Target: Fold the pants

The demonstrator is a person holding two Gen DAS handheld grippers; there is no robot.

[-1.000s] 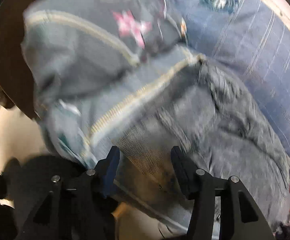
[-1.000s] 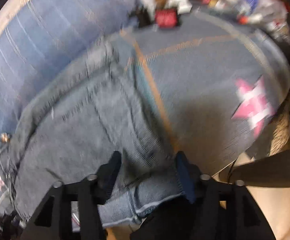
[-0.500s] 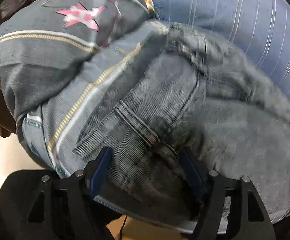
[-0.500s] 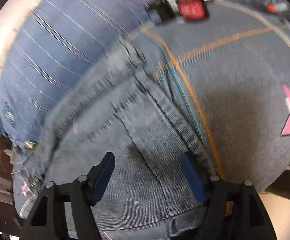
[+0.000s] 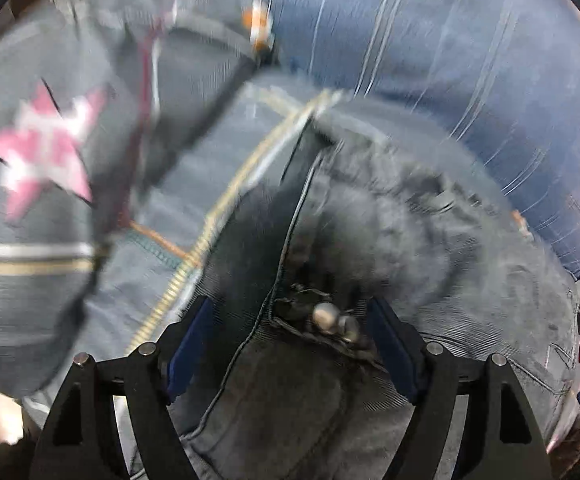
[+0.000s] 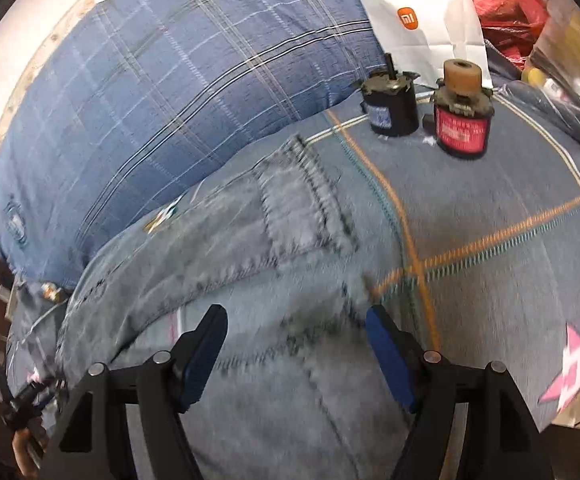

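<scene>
A white paper bag (image 6: 421, 12) bears an orange "mi" logo. Both the left gripper (image 5: 290, 344) and right gripper (image 6: 295, 350) hover wide open over the faded grey-blue denim pants (image 6: 274, 248).

Saw left gripper (image 5: 290, 344): black frame, angular cut-out arms, dark blue pads (image 5: 188, 344) inside each finger, round silver screws along top. Right gripper (image 6: 295, 354) looked same: black frame, blue pads (image 6: 385, 360), silver screws. My view partly blurred; no cables or markings made out.
</scene>
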